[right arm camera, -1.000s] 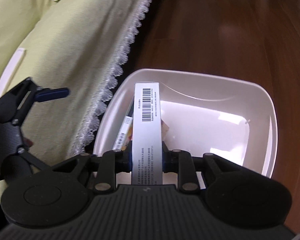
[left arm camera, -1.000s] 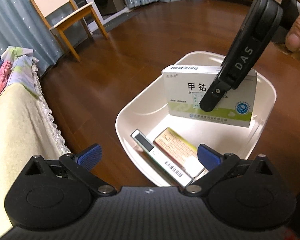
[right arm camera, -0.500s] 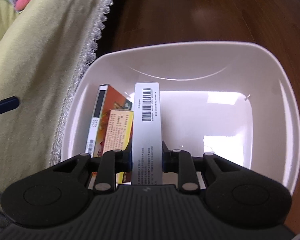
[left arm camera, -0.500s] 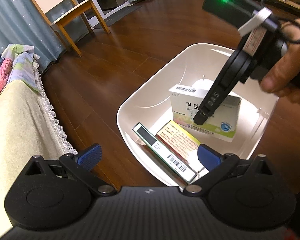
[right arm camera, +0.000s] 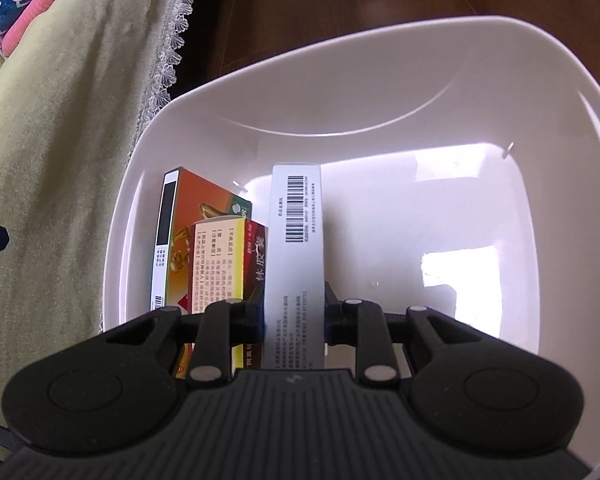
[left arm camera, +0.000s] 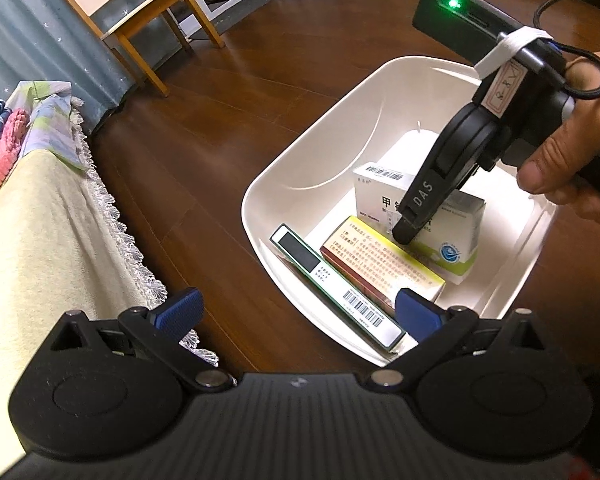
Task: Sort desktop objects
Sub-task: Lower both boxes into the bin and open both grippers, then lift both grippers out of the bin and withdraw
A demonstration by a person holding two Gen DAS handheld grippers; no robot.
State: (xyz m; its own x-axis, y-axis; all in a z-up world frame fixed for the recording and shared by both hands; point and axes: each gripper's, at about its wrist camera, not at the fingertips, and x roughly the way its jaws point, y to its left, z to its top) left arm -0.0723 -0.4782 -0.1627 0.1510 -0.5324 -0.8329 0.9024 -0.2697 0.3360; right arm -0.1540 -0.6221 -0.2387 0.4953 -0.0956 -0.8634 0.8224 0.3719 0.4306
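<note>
The right gripper point(right arm camera: 294, 318) is pinching the white medicine box point(right arm camera: 296, 240) on edge inside the white bin point(left arm camera: 320, 152); at its 9 o'clock the yellow-and-red box point(right arm camera: 220, 256) and the flat green-edged box point(right arm camera: 166, 232) are lying side by side; the left gripper point(left arm camera: 298, 308) is hovering spread wide at the bin's 6 o'clock rim, gripping nothing; the bin is sitting on the wooden floor point(left arm camera: 204, 120), just beside the lace-edged cloth point(left arm camera: 60, 240).

The left gripper point(left arm camera: 296, 306) hovers with its blue pads spread wide, while the right gripper point(right arm camera: 294, 316), held in a hand point(left arm camera: 572, 160), is clamped tight.
</note>
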